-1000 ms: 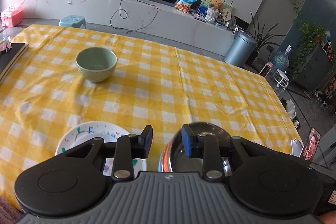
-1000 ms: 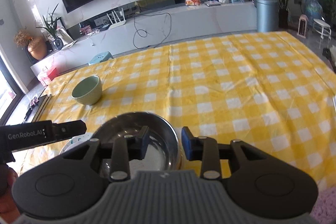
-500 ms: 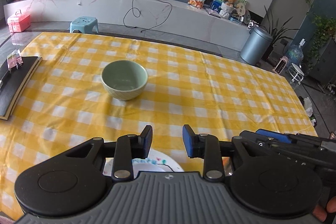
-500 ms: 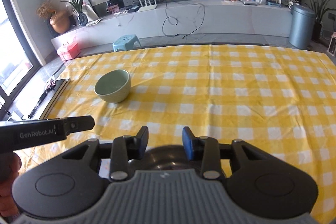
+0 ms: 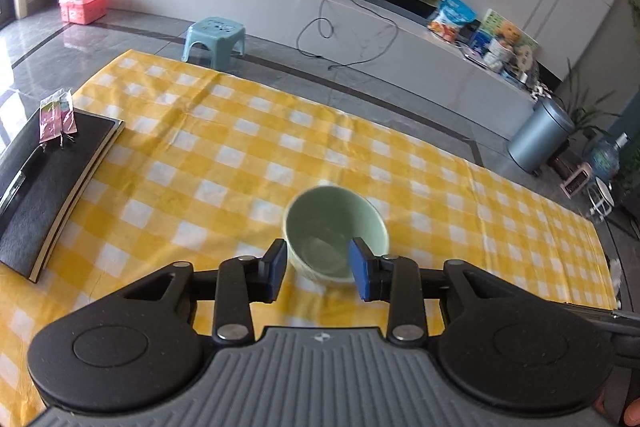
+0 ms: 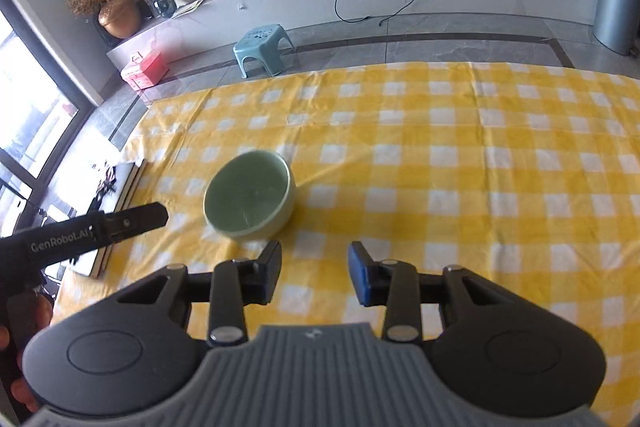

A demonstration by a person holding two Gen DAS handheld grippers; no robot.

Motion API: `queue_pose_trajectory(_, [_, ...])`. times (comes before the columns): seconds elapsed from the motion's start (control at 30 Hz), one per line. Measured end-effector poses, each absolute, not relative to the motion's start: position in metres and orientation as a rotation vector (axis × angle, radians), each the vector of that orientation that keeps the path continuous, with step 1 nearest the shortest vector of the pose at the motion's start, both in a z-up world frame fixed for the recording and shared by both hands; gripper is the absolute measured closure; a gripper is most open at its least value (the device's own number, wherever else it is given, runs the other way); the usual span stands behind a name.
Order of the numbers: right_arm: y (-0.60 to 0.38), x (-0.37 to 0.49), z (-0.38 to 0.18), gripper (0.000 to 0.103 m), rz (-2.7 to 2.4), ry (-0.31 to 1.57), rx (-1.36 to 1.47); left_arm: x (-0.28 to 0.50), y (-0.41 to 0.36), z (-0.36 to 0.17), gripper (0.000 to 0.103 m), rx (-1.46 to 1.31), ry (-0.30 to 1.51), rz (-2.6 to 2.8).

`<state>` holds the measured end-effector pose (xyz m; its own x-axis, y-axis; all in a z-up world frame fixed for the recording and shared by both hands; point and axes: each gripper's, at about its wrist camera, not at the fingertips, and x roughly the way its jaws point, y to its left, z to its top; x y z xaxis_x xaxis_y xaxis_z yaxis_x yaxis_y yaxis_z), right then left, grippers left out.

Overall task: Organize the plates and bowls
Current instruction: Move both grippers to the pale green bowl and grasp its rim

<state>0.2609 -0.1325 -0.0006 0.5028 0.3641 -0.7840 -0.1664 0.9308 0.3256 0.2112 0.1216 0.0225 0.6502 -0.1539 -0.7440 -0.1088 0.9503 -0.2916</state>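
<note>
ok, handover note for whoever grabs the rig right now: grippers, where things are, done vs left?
Left gripper: open, empty, lined up just short of the green bowl.
Right gripper: open, empty, over bare yellow checked cloth, bowl ahead to its left.
Bowl upright on the cloth, untouched. No plate or other bowl in view.
Done: cannot tell from these views.
Left: probably grasp the green bowl with the left and stack it.

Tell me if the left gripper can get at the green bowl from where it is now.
Probably yes. The left gripper is open, and the green bowl sits upright just ahead of its fingertips on the yellow checked cloth, with nothing between them.
</note>
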Motion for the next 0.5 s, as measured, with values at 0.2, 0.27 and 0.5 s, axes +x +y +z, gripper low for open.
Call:
queue_pose_trajectory(0.2, [-0.11,0.31,-0.023,0.071,0.302,1.068,0.297,0.242,0.132,-0.012,0.064,-0.39,0.909,-0.01])
queue_pose_trajectory(0.27, [-0.102,0.319,-0.032,0.072,0.299,1.085,0.298,0.247,0.134,-0.022,0.064,-0.411,0.913,-0.015])
queue_pose_trajectory(0.5, [-0.081,0.343,-0.058,0.081,0.293,1.125,0.316,0.266,0.135,-0.045,0.066,-0.412,0.966,-0.011])
